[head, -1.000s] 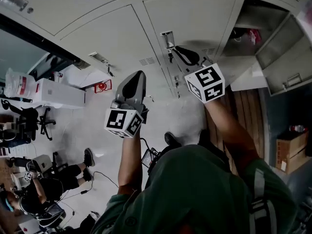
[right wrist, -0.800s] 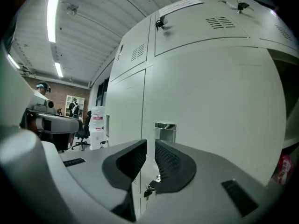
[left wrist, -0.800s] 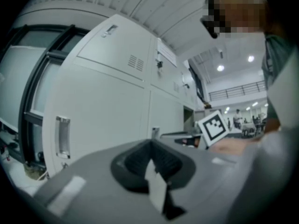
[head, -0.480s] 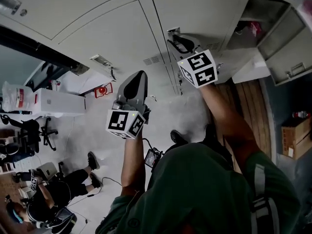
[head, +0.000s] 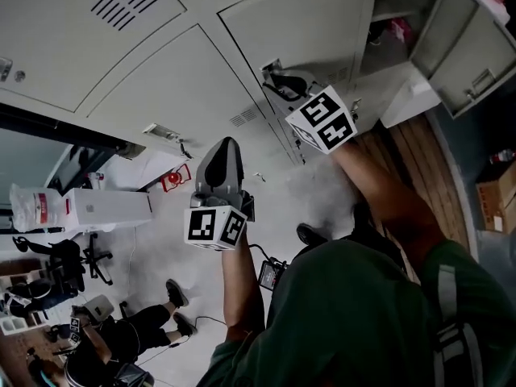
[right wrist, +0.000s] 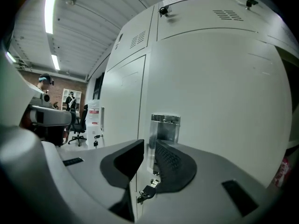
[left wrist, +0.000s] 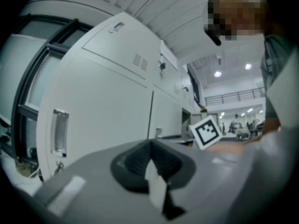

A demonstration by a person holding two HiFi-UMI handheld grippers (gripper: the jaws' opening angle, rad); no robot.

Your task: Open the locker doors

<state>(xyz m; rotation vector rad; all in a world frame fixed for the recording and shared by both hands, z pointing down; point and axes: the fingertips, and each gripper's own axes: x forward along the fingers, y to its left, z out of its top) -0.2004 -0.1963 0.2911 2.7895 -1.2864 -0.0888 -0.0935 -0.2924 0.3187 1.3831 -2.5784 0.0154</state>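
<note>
Grey locker doors [head: 169,79] fill the top of the head view. My right gripper [head: 280,81] is at the metal handle [head: 272,68] of one closed door [right wrist: 219,101]. In the right gripper view the jaws [right wrist: 148,155] stand a little apart, with the left edge of the handle [right wrist: 164,127] in the gap; no pad is seen pressing on it. These jaws have just opened wider, then closed slightly. A key [right wrist: 148,190] hangs below the handle. My left gripper [head: 225,145] is shut on nothing and hangs off the lockers, facing another door's handle [left wrist: 60,132].
One locker [head: 399,22] at the upper right stands open, its door [head: 463,43] swung out and something pink inside. A person [head: 121,341] sits on the floor at the lower left near a white box [head: 105,208] and a chair [head: 81,260]. A cardboard box [head: 496,196] is at the right.
My right gripper has moved left to the locker handle, and its jaws now stand apart round the handle's edge. The left gripper has barely moved. The head view has shifted.
</note>
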